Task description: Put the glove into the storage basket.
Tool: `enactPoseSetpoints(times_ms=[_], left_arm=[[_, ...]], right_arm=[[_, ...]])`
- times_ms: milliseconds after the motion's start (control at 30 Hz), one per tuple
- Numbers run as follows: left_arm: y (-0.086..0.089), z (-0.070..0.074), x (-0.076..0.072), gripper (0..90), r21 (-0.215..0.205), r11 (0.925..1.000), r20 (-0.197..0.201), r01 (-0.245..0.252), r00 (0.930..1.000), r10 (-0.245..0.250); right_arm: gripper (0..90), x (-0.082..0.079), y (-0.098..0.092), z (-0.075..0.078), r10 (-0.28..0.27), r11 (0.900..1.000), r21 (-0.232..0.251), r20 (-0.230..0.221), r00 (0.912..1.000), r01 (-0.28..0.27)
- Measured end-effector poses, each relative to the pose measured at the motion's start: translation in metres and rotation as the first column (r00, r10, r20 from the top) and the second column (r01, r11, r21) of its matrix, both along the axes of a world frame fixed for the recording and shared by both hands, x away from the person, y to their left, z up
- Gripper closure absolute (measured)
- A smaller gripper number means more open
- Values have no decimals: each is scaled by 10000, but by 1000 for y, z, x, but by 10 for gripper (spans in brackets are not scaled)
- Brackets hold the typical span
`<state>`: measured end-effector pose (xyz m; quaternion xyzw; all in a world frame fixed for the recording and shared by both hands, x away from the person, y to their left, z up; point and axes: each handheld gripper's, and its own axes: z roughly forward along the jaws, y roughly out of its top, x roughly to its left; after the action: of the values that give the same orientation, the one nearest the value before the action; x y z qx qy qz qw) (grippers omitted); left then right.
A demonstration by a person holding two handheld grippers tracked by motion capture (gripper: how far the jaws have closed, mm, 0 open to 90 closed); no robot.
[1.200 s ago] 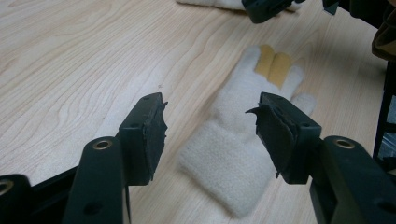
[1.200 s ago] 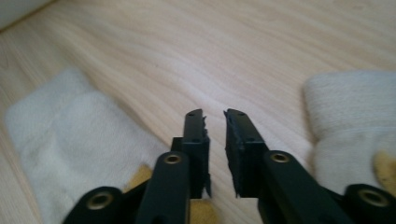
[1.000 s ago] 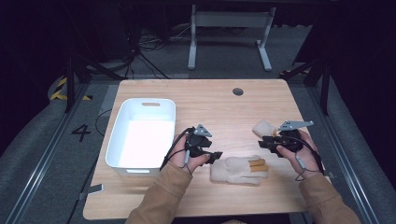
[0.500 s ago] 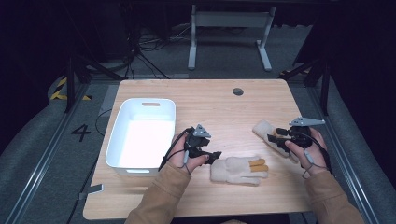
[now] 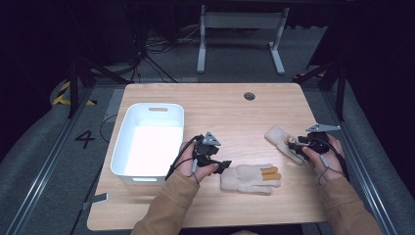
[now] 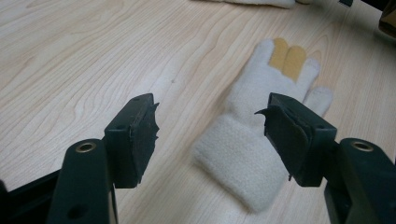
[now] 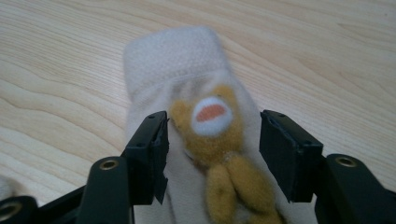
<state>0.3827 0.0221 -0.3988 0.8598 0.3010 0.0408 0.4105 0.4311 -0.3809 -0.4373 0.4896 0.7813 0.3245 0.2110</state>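
both grippers' jaws stand apart, just opened, each over a cream glove (image 5: 250, 178) on open tabletop.

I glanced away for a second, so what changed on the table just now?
The right gripper slid right and its jaws have just been opening; they now straddle the right glove, pads apart. The left gripper, near glove and white bin stayed put.

The left gripper (image 6: 205, 135) has its two black fingers (image 6: 135, 137) wide apart. A cream glove (image 6: 261, 135) with two yellow fingertips lies flat on the wooden worktop (image 6: 93, 60) between them.
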Motion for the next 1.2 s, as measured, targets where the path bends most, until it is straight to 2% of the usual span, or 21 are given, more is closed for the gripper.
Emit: enactPoseSetpoints(times_ms=[167, 233, 400, 700, 933, 1200], left_arm=[[0, -2, 0, 349, 53, 10000, -70, 21, 10000, -20], [0, -2, 0, 349, 47, 10000, -63, -2, 10000, 3], [1, -2, 0, 348, 48, 10000, -106, -26, 9999, 26], [1, -4, 0, 346, 106, 9999, -160, -7, 9999, 8], [2, -3, 0, 346, 69, 10000, -162, -4, 9999, 5], [1, -3, 1, 346, -6, 10000, -157, -21, 9999, 21]], right_arm=[[478, 2, -4, -4, -180, 9997, 157, -203, 9996, 183], [498, 3, -5, -6, -181, 9998, -28, -224, 9996, 180], [528, 5, -7, -11, -126, 9999, -85, -452, 9989, 123], [693, 2, -6, -11, 131, 9998, -173, -535, 9985, -140], [731, 1, -7, -9, 208, 9996, -196, -532, 9984, -219], [740, -4, -4, 6, 432, 9991, 24, -86, 9990, -432]])
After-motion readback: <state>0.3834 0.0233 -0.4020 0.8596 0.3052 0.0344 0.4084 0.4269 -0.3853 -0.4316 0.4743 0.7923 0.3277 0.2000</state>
